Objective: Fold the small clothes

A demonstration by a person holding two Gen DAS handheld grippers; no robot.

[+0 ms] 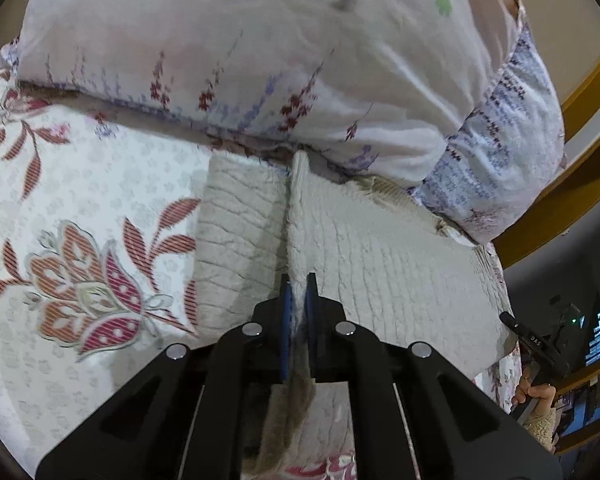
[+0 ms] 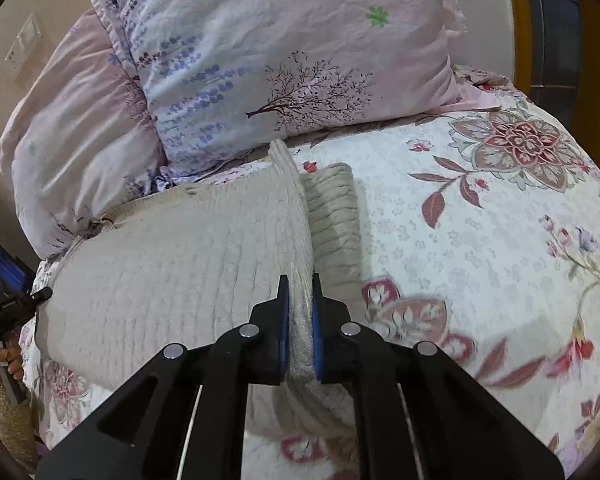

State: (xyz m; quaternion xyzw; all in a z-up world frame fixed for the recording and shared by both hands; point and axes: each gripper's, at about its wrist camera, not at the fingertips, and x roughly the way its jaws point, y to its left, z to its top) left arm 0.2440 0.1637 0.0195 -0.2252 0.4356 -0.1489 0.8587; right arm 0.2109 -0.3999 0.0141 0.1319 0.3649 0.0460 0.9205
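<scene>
A beige ribbed knit garment [image 1: 380,256] lies spread on the flowered bedspread [image 1: 80,184]. My left gripper [image 1: 299,280] is shut on a raised fold of its left side, the cloth pinched between the blue pads. In the right wrist view the same garment [image 2: 172,264] stretches to the left, and my right gripper [image 2: 300,282] is shut on a ridge of cloth at its right side. A ribbed strip [image 2: 334,216] lies flat just right of that ridge. The other gripper [image 1: 536,340], with a hand on it, shows at the right edge of the left wrist view.
Two flowered pillows [image 2: 284,48] [image 2: 72,136] lean against the head of the bed just beyond the garment. A wooden bed frame [image 1: 572,184] runs at the right of the left wrist view. Bare bedspread [image 2: 480,240] lies right of the garment.
</scene>
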